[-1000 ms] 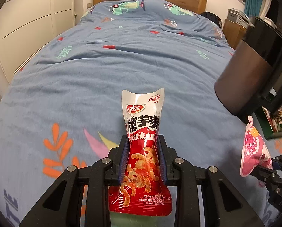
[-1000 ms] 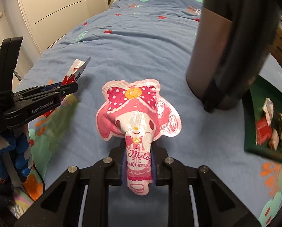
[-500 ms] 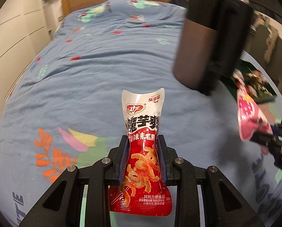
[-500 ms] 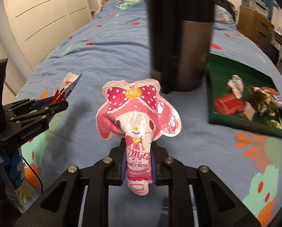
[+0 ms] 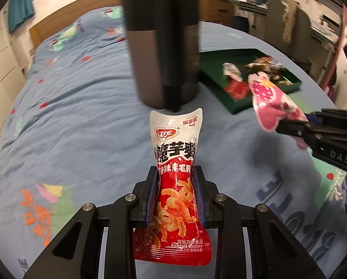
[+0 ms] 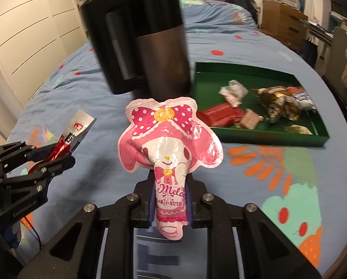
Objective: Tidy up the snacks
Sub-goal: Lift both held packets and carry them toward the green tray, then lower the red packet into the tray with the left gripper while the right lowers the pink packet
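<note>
We look over a blue bedspread (image 6: 220, 41) that fills both views. A dark tall kettle (image 6: 150, 46) stands at top centre. To its right lies the green tray (image 6: 266, 137), already holding several wrapped snacks (image 6: 280, 102), so part of the sorting looks done. Two packets remain in the air, well short of the tray. Our left gripper (image 5: 174, 193) is clamped on a red spicy-snack pouch (image 5: 175, 162), low centre in its view. Our right gripper (image 6: 170, 200) is clamped on a pink character candy bag (image 6: 168, 137), likewise.
</note>
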{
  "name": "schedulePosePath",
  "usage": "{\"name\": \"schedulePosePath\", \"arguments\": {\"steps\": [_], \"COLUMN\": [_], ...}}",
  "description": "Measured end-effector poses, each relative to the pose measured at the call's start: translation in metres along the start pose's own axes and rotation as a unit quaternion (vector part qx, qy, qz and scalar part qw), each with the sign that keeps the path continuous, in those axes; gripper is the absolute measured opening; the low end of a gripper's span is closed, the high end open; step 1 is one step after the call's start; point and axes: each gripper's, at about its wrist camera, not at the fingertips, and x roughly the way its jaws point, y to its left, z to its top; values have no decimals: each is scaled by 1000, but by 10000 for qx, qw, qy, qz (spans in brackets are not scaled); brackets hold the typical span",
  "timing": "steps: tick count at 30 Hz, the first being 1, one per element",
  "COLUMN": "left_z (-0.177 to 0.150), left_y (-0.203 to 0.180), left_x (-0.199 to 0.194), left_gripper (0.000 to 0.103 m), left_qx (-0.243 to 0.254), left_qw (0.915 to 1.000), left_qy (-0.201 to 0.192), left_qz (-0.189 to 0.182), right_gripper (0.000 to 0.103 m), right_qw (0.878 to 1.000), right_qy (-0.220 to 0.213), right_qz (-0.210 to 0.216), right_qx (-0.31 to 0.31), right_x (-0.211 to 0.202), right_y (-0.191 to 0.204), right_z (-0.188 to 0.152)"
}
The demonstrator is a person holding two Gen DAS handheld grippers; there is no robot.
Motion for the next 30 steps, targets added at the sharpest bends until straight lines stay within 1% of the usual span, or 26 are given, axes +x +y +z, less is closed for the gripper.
{"name": "schedulePosePath", "arguments": {"steps": [3,8,14,19,25,30], "left_z": [7,29,67,101,139,159], "left_y": [-19,-50,-81,-102,-106,-115], "left_x": [2,7,19,40,76,112], "left_gripper": [25,25,26,26,26,26], "left_qx": [181,450,604,683,470,352], "left_qw": [9998,9986,9969,9959,9973,9987], "left_qy": [0,-107,-307,-476,-459,-348], "left_qz": [-122,-274,-397,-342,-321,-138], "right_gripper": [40,40,40,40,40,40], "right_qw": [9999,9990,9967,9942,9915,9914], "right_qy": [-69,-228,-446,-630,-802,-771], "right_qz": [-113,-323,-617,-828,-997,-1024], "right_qx": [64,190,266,286,233,246], "right_x": [-3,-7,-10,-7,8,37], "right_y": [-17,-51,-93,-126,-154,-172], "right_z": [1,7,22,50,91,126]}}
